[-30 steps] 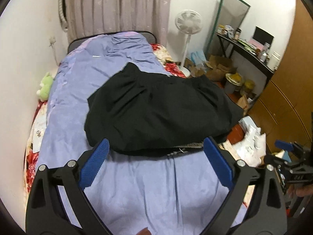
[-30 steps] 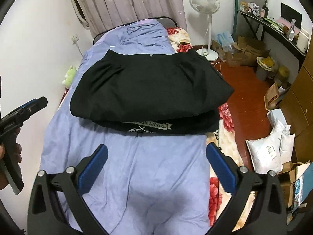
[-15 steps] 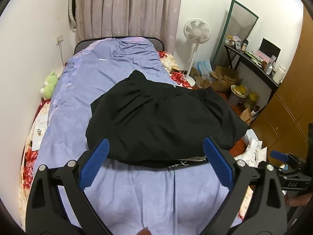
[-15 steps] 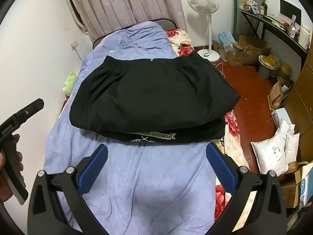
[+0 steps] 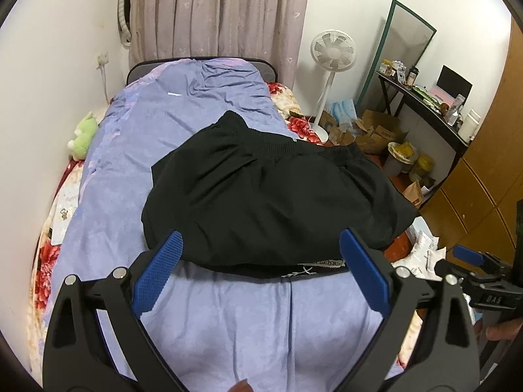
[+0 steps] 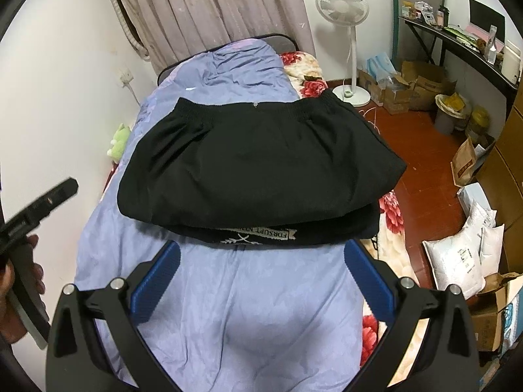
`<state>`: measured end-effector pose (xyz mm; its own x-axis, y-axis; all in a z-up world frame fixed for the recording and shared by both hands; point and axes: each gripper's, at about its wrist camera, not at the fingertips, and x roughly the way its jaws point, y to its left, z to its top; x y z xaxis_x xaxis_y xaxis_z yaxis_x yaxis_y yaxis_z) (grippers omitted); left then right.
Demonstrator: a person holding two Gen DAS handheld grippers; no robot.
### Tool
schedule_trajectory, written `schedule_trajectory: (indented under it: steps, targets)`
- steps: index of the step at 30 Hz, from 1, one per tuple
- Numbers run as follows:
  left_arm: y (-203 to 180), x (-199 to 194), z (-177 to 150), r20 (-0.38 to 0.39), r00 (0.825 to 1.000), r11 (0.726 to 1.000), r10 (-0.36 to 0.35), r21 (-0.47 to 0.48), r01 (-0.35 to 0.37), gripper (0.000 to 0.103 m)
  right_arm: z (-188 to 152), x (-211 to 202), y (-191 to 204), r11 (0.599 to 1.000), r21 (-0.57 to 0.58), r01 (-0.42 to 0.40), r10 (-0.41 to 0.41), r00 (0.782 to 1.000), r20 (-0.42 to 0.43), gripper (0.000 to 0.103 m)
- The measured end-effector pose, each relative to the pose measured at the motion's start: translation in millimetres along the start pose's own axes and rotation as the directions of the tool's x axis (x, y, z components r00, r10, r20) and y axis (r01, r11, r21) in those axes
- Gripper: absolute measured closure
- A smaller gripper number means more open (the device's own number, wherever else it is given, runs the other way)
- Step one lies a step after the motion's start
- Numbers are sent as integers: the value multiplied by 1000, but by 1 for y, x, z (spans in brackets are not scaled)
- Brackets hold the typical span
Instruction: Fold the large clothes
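Note:
A black garment [image 5: 271,202] [image 6: 258,163] lies folded across the lavender bedspread [image 5: 202,313] [image 6: 242,310], its elastic waistband toward the headboard and a printed label strip [image 6: 261,236] showing at the near edge. Its right side hangs past the bed's edge. My left gripper [image 5: 261,254] is open, held above the bedspread just short of the garment's near edge, with nothing between its blue pads. My right gripper [image 6: 261,261] is open too, likewise just short of the near fold. Each gripper shows at the edge of the other's view, held by a hand.
A green plush toy [image 5: 83,135] lies by the left wall. A standing fan [image 6: 343,6], cardboard boxes [image 6: 421,85], a black desk [image 5: 421,98], wooden cabinets [image 5: 483,183] and white bags [image 6: 464,254] fill the floor on the right. Curtains [image 5: 215,13] hang behind the headboard.
Both grippers have risen and tilted up a little, so more curtain and wall show. The garment lies as before and both stay open.

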<state>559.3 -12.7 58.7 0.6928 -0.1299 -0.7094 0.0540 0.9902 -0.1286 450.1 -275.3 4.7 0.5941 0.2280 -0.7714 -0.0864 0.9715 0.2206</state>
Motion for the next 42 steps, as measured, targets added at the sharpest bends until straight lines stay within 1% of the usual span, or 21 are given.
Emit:
schedule_trajectory:
  steps: [4,6,12,14,19,29,38,40,42]
  targets:
    - [-3,7,-4,41,999,1000,1,14,-1,8,3,10,-3,1000,-4,-19,19,999,44,5]
    - [-6,14,-7,64,998,999,11,31,-14,8,1,19,-6,1000,-9,-14,15,998,61,5]
    - [-13,35,-23,80,997,999,16,41,-19,8,-14,42,-20,1000,-16,8,-7,997,76,5]
    - [-16,37,-26,96,995,999,22,46,-26,8,-18,44,-24,1000,-12,10,-9,997,77,5]
    - [-16,36,-27,124,991,999,46,21,-49,8,-23,46,-27,1000,-17,19,-18,997,75,5]
    - [-19,29,-33,117,992,998,48,23,-51,8,-23,41,-26,1000,-18,7,-5,996,85,5]
    - [-21,20,-36,119,991,998,56,35,-61,8,-25,38,-21,1000,-21,18,-16,997,79,5]
    - [-23,19,-36,118,991,997,56,52,-63,8,-25,36,-20,999,-17,31,-30,996,82,5]
    - [-26,21,-36,104,992,993,76,85,-85,8,-27,35,-21,999,-1,41,-41,995,87,5]
